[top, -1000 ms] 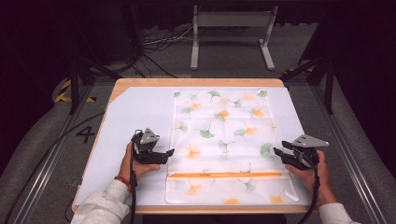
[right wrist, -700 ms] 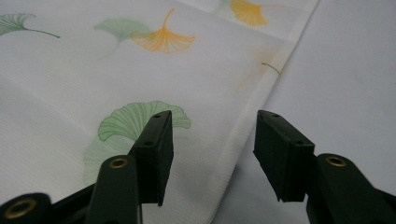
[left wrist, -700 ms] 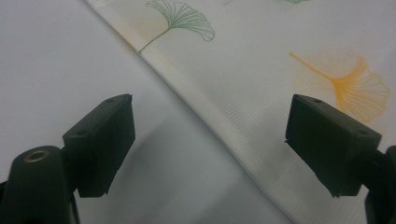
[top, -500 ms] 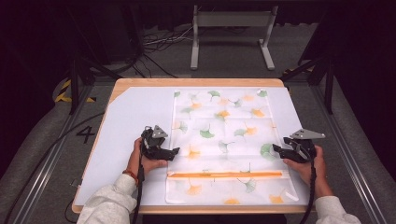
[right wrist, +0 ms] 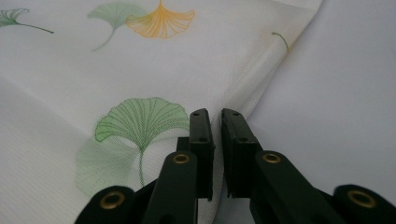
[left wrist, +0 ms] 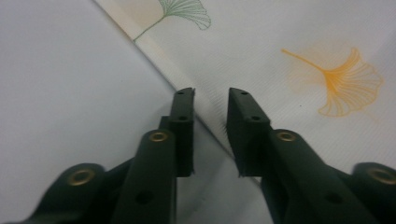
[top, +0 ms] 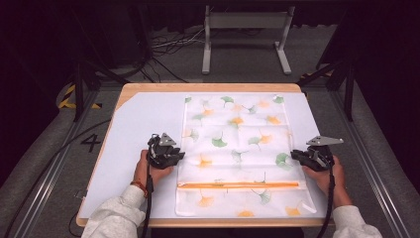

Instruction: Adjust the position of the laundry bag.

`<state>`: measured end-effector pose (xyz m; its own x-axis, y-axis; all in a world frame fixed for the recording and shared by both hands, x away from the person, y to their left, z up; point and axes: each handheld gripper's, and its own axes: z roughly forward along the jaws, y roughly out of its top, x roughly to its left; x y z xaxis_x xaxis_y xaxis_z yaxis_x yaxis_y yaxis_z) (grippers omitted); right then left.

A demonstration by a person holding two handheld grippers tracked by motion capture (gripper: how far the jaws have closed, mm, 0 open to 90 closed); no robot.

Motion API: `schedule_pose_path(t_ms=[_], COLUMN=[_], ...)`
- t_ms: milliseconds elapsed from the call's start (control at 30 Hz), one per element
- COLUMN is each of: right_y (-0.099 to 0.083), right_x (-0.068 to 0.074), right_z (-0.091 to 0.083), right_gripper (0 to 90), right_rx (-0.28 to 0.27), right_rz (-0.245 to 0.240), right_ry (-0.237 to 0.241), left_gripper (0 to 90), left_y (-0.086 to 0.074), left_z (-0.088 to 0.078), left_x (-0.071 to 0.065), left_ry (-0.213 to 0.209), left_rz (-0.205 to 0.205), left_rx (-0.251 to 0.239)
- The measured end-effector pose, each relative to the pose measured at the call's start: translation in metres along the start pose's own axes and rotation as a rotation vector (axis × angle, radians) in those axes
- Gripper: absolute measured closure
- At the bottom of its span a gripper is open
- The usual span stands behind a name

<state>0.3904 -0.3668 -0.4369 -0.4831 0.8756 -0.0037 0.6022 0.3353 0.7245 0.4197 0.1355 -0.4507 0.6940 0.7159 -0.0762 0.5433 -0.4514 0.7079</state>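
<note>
Looking down from the high view, I see the table (top: 124,94) with a white sheet (top: 143,129) over most of it, and the cloth (top: 237,144) spread flat on that sheet, toward the right half. The cloth is pale with green and orange ginkgo leaves, and an orange stripe (top: 237,185) runs across it near my edge. That stripe and the whole outline of the cloth appear in this view alone.

My left gripper (top: 166,152) sits at the cloth's left edge and my right gripper (top: 309,156) at its right edge, both about level with each other, above the stripe.

From the left gripper view I get what the high view cannot give: the cloth's hem runs diagonally between the two jaws of the left gripper (left wrist: 211,95). The jaws have just been closing and now stand narrow, with a visible gap; I cannot tell whether the pads press on the hem. An orange leaf (left wrist: 343,86) lies just right of them.

From the right gripper view, the right gripper (right wrist: 215,113) has its jaws drawn nearly together right on the cloth's edge, having just closed; whether fabric is pinched between them I cannot tell. A green leaf (right wrist: 140,123) lies just beside its left jaw.
</note>
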Motion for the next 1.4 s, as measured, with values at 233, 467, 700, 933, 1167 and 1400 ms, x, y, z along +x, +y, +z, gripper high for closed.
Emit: schedule_pose_path(t_ms=[233, 467, 700, 933, 1167, 1400], right_y=[0.002, 0.006, 0.01, 0.012, 0.014, 0.016], right_x=[0.005, 0.012, 0.018, 0.018, 0.017, 0.02], right_z=[0.001, 0.005, 0.006, 0.009, 0.0, -0.011], right_gripper=[88.0, 87.9, 87.9, 86.4, 80.5, 78.0], right_rx=[-0.002, -0.003, -0.008, -0.004, -0.042, -0.076], right_rz=[-0.036, -0.061, -0.076, -0.081, -0.079, -0.101], right_ry=[-0.007, -0.007, -0.008, -0.013, -0.012, 0.011], left_gripper=[88.3, 88.3, 88.3, 87.9, 80.1, 78.3], left_y=[0.001, -0.001, -0.003, -0.004, -0.007, -0.013], left_z=[-0.001, -0.006, -0.009, -0.008, -0.021, -0.045], left_x=[0.0, 0.007, 0.01, 0.012, 0.013, 0.008], left_ry=[-0.008, 0.008, 0.009, 0.001, -0.005, 0.001], left_rz=[0.035, 0.036, 0.044, 0.046, 0.059, 0.089], left_rx=[0.004, -0.003, 0.006, -0.001, -0.061, -0.134])
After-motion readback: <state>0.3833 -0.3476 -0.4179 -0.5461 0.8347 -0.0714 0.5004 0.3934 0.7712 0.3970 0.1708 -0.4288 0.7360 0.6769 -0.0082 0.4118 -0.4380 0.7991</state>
